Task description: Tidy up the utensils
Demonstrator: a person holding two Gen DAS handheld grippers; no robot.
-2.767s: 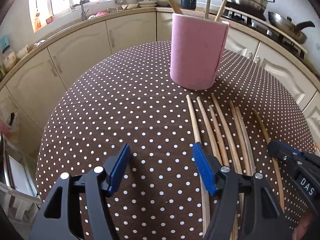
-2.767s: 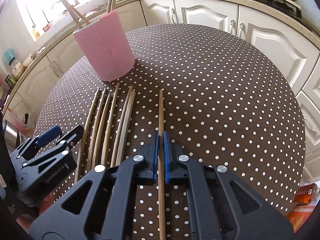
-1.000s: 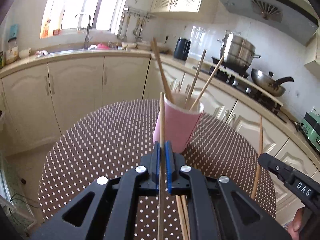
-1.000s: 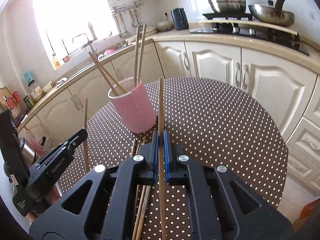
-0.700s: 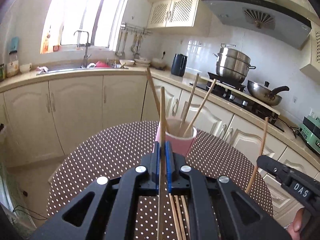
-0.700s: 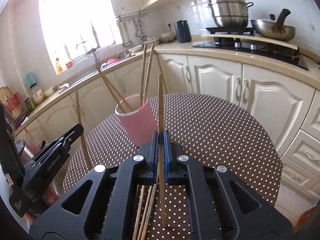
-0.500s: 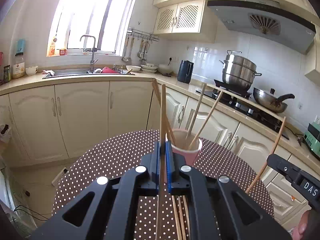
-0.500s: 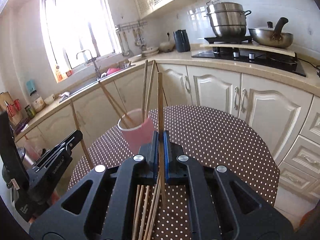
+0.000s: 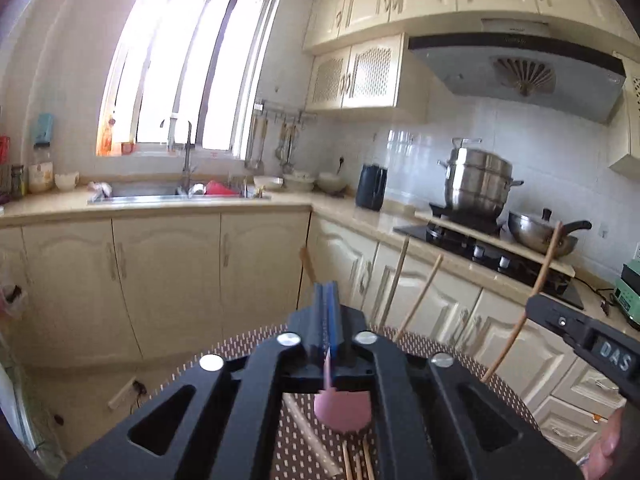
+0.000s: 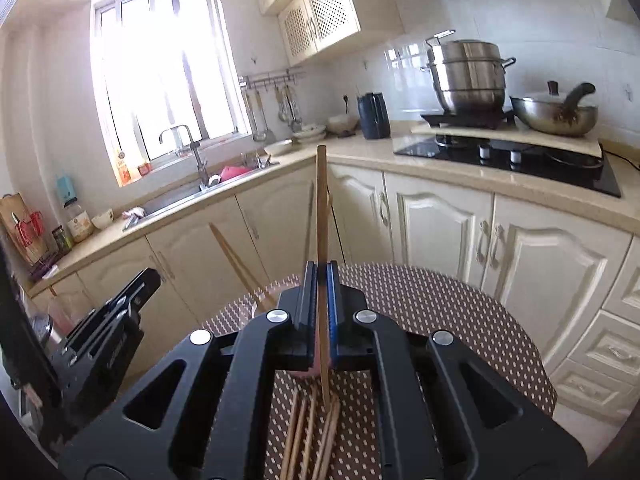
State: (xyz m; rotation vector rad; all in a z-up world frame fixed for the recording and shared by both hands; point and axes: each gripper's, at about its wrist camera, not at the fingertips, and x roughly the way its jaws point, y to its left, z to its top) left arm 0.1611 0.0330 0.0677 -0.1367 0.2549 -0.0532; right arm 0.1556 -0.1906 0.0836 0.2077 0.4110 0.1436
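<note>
— What's down there?

— A round bench (image 10: 472, 312) under brown white-dotted cloth, a smooth pink cylindrical cup (image 9: 344, 410) with slim wooden chopsticks (image 9: 394, 282) leaning out, more (image 10: 308, 436) lying loose in front of it.

— The tongs?

— Right tongs (image 10: 322, 304) are clamped on one straight chopstick (image 10: 321, 216), long axis near upright (tip up). Left tongs (image 9: 327, 316) are pressed together; a chopstick between them, I cannot tell.

Wood chopstick (image 10: 321, 216), matt; steel pot (image 10: 466, 76) glossy; cloth tablecloth (image 10: 440, 300).
</note>
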